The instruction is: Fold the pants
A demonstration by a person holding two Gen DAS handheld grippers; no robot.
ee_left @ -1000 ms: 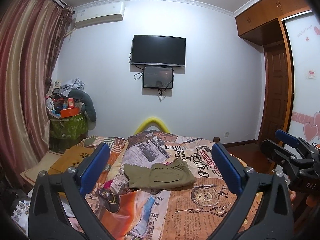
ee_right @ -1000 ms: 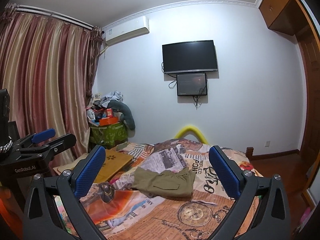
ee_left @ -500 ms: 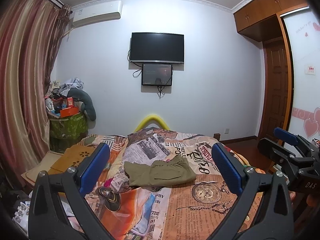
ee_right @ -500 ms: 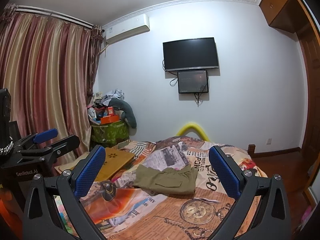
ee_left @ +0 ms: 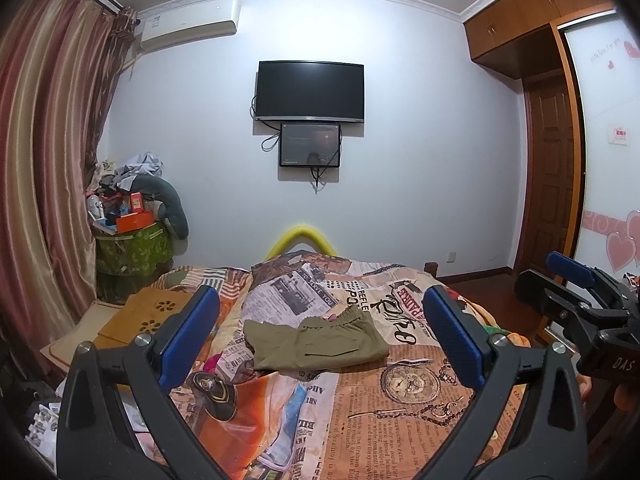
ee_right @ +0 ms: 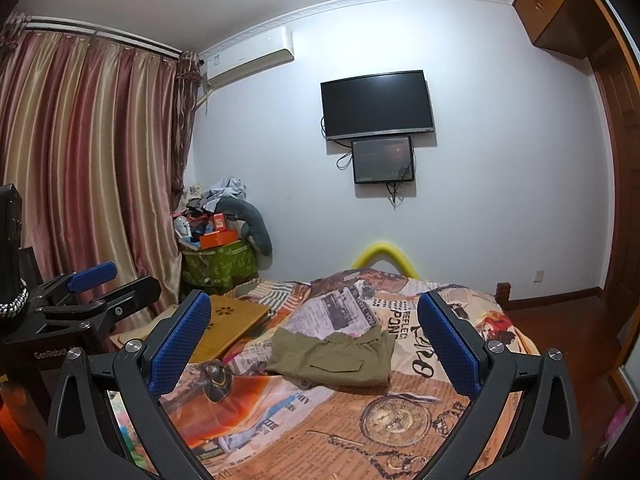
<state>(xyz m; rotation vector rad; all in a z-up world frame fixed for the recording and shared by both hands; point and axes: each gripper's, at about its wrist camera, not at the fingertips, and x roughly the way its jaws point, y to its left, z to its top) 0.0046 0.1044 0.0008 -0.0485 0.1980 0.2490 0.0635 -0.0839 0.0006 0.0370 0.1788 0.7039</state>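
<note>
Olive-green pants (ee_left: 316,342) lie folded in a compact rectangle on the bed, waistband to the back right; in the right wrist view the pants (ee_right: 334,356) show a flap pocket. My left gripper (ee_left: 320,336) is open, held up and back from the pants with nothing between its blue pads. My right gripper (ee_right: 314,340) is open too, likewise short of the pants and holding nothing. The right gripper (ee_left: 576,296) appears at the right edge of the left wrist view, and the left gripper (ee_right: 100,292) at the left edge of the right wrist view.
The bed wears a newspaper-print cover (ee_left: 400,396) in orange tones. A wooden lap desk (ee_right: 232,320) rests on its left side. Beyond stand a cluttered green bin (ee_left: 128,244), curtains (ee_right: 80,180), a wall TV (ee_left: 310,90) and a wooden door (ee_left: 552,176).
Both grippers have tilted slightly, so the bed and pants sit a little lower and the wall higher in both views. The pants have not moved. Both grippers stay open.
</note>
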